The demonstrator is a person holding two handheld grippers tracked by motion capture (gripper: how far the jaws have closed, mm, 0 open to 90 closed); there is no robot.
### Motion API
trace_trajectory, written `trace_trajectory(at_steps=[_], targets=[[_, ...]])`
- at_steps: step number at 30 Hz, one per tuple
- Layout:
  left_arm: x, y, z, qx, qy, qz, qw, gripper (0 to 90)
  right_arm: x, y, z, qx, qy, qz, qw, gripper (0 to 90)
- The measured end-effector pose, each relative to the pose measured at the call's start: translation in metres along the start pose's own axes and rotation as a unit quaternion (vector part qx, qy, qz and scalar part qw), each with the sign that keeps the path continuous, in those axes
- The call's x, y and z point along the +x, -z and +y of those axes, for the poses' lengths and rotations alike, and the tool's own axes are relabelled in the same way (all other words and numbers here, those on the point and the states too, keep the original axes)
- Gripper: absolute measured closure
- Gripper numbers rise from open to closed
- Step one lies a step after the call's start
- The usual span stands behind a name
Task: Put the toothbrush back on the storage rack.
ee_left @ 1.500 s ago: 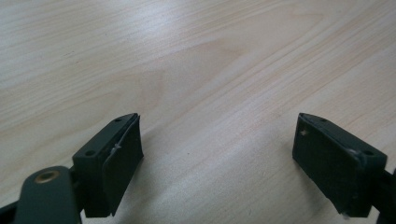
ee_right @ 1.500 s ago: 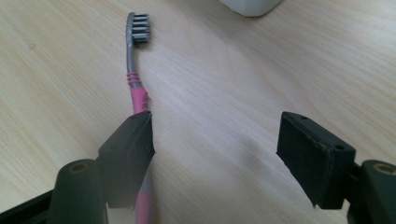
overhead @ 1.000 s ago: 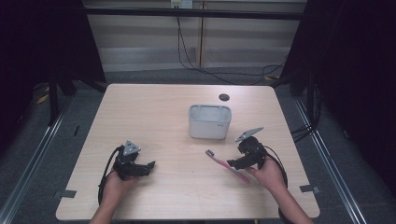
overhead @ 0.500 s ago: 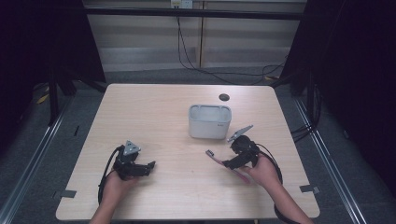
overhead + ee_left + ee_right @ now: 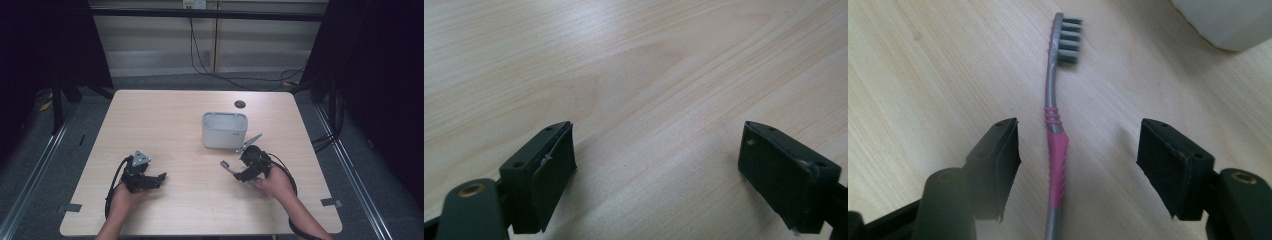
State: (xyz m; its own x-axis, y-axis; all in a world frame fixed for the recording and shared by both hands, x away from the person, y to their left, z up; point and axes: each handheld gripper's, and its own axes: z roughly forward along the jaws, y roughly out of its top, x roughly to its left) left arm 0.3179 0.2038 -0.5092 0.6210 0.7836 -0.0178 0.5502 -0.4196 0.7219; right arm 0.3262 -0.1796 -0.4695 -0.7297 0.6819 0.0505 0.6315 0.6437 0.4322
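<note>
The table [image 5: 165, 120] carries little: a white bin [image 5: 225, 129] stands near its middle, and a small dark disc [image 5: 240, 104] lies toward the far edge. Your left gripper [image 5: 150, 179] rests low on the near left of the wood with its jaws spread wide and nothing between them; its own view looks down on bare grain.

Over the last second your right gripper [image 5: 240, 170] has slid in from the right, toward the table's middle, and now sits right over the toothbrush [image 5: 1055, 135], just in front of the bin's near right corner. Its jaws stand wide open, one on each side of the pink grip, with wood showing between each pad and the handle, so nothing is clamped yet. My reading is that the approach is finished and you are lined up to close; the brush is not yet picked up.

The toothbrush lies flat on the table. In the right gripper view its long axis runs nearly straight away from you along the jaws' centre line, with a slight bow at the neck. The bristled head [image 5: 1068, 40] points away from the gripper, toward the table's middle in the high view, bristles facing sideways to the right of that view. The pink handle end [image 5: 1057, 170] points back between the jaws, so closing would take it across the grip.
</note>
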Motion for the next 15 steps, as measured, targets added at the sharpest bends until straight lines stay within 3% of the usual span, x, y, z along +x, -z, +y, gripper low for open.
trace_trajectory(at_steps=[15], targets=[[0.0001, -0.0002, 0.0001, 0.0, -0.001, -0.001, 1.0, 14.7, 0.0026, -0.0081, 0.0073, 0.026, 0.011, 0.009, 0.9996, 43.6]])
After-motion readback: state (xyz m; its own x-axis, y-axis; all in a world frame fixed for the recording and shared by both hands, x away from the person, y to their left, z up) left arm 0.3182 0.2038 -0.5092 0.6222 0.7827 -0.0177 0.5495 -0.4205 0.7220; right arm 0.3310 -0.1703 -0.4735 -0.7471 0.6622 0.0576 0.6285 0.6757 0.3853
